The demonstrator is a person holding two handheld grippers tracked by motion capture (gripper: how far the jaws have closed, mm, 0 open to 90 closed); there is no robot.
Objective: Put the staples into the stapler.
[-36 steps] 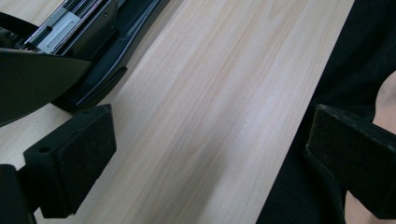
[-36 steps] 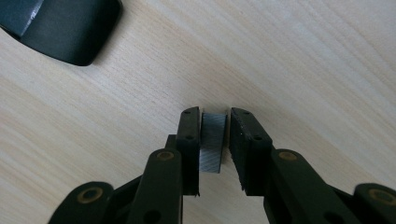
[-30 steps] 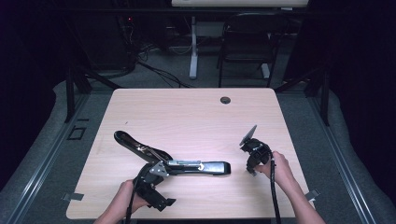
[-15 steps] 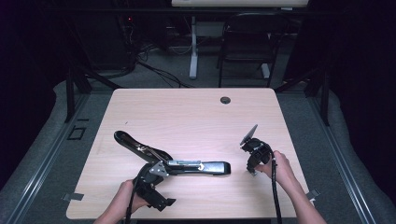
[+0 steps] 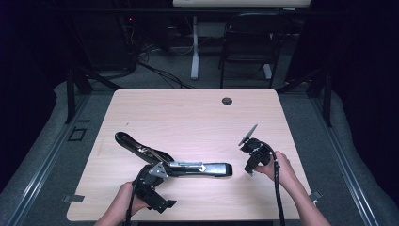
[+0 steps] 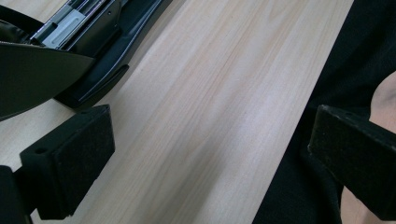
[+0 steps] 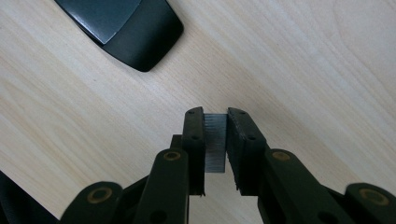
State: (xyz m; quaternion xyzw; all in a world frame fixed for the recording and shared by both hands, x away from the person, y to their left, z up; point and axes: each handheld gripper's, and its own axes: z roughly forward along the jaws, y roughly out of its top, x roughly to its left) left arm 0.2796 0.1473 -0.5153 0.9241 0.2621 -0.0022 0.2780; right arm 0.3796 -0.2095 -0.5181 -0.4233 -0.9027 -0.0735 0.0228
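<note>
heavy-duty stapler (image 5: 188,167), lid swung open, lying near the front of the wooden table (image 5: 188,117). right gripper (image 7: 215,135): jaws nearly closed, pinching a strip of staples (image 7: 215,142), beside the stapler's end. left gripper (image 6: 205,154): jaws wide apart, holding nothing, at the stapler's hinge.

1. The opened stapler (image 5: 174,162) lies across the near-left table (image 5: 188,113), blocking passage there.
2. The far half is bare apart from a grommet (image 5: 227,100).
3. Open wood separates stapler and right gripper (image 5: 249,170).
</note>
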